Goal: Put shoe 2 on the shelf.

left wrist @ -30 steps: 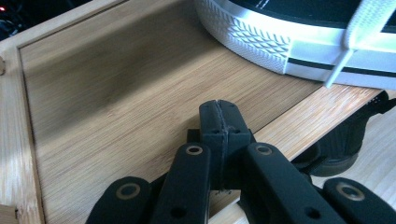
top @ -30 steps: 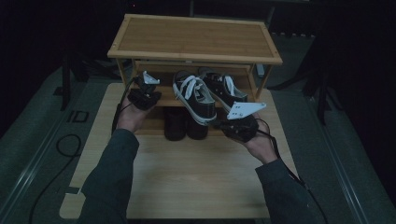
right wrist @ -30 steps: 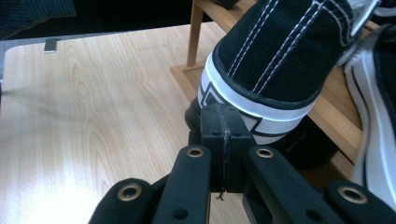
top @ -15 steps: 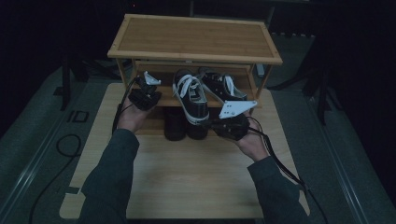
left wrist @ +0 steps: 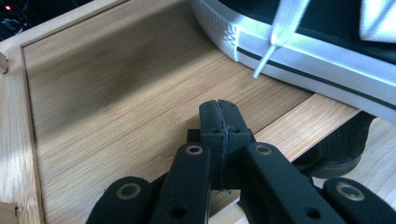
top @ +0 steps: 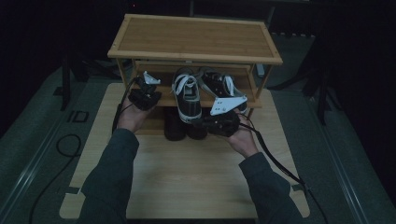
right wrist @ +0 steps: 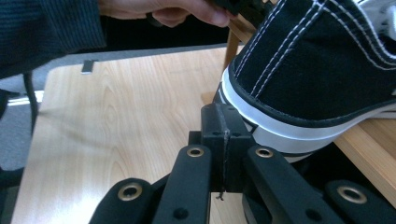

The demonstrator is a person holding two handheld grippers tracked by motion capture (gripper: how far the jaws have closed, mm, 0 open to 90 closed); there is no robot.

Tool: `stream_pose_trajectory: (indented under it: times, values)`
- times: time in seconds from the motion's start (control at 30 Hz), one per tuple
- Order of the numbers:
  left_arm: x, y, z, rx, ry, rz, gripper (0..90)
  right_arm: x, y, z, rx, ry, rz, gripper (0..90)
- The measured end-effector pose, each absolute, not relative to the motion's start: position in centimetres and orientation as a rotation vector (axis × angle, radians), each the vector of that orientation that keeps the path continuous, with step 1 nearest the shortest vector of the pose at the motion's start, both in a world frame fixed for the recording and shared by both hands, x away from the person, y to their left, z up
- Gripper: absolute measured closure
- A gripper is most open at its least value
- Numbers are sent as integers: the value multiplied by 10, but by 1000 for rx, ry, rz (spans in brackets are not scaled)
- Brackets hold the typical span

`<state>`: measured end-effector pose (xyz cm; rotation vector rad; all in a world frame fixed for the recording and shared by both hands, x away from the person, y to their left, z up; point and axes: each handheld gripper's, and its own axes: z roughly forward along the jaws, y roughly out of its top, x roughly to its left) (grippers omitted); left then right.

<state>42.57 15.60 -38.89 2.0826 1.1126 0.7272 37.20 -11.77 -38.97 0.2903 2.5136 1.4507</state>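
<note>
A bamboo shoe rack (top: 194, 39) stands on a wooden board (top: 187, 177). Two black sneakers with white laces sit on its middle shelf (left wrist: 116, 93). The left sneaker (top: 186, 93) juts heel-first over the shelf's front edge, and the right sneaker (top: 219, 84) lies beside it. My right gripper (top: 201, 122) is shut and empty, its tips (right wrist: 223, 119) right against the left sneaker's heel (right wrist: 317, 70). My left gripper (top: 147, 86) is shut with nothing in it. It hovers over the bare left part of the shelf (left wrist: 219, 112), beside that sneaker's white sole (left wrist: 303, 51).
A pair of dark shoes (top: 175, 128) stands on the board under the shelf, just left of my right gripper. The rack's posts and top slab close in the shelf. Cables trail from both grippers across the board. Dark floor surrounds the board.
My right gripper has moved left along the rack's front, up to the left sneaker's heel. The left hand has stayed where it was.
</note>
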Motion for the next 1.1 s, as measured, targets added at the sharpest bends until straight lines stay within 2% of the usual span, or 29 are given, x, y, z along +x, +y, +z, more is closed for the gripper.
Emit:
stream_pose_trajectory:
  times: [0.53, 1.1]
  values:
    - [425, 157, -389, 2078, 1114, 724, 900, 385, -88, -387, 280, 2509, 1448, 900]
    - [424, 155, -390, 2074, 1113, 741, 900, 392, -80, -384, 294, 2467, 1440, 900]
